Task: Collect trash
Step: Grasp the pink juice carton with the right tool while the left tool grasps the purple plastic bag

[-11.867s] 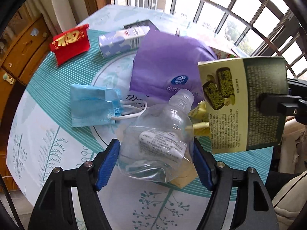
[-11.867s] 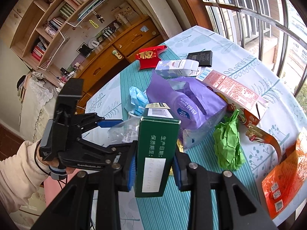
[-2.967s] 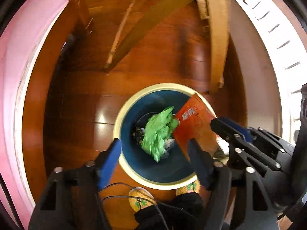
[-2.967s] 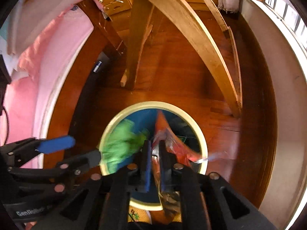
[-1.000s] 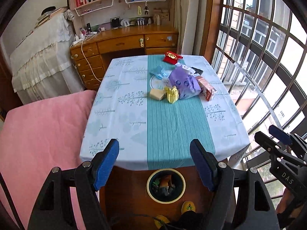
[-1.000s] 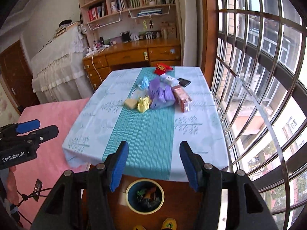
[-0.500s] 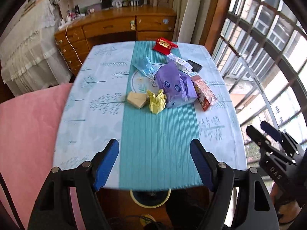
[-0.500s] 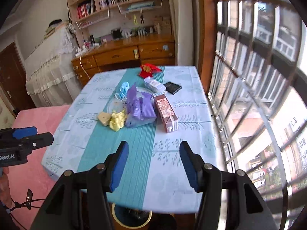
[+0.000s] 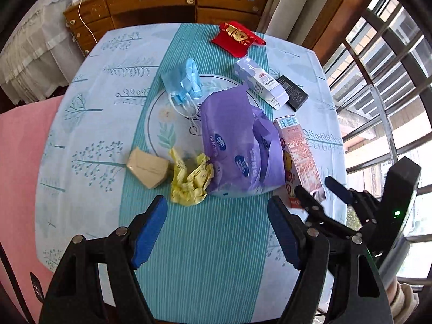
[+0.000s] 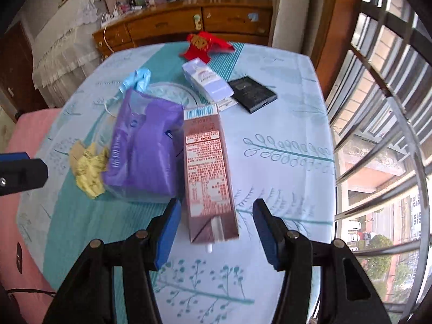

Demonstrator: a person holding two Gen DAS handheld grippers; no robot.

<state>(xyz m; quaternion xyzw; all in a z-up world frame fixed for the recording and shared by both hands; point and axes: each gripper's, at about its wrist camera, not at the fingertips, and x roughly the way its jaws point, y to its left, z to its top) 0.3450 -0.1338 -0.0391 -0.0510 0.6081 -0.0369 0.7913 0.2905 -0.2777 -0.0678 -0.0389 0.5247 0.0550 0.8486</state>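
Trash is seen close up in the left wrist view, where half a second ago the whole table was seen from farther off. The left gripper is held spread and empty above the striped runner of the table. Just beyond its fingertips lie a yellow wrapper and a tan box, touching each other. A purple bag lies beside the wrapper, with a pink carton against its right side. Farther back are a blue mask, a white carton, a black wallet and a red envelope. The right gripper is seen at the right, its tips over the near end of the pink carton.

Right wrist view: the table is also much nearer than a second ago, when a bin on the floor was in sight; the bin is now out of frame. The right gripper is spread and empty, its jaws framing the near end of the pink carton without pressing it. The purple bag lies against the carton's left side, with the yellow wrapper beyond it. A tip of the left gripper is seen at the left edge.

Judged from this, both hands are back for another load: the pink carton looks meant for the right, the wrapper or the tan box for the left. Several pieces are left to be collected.
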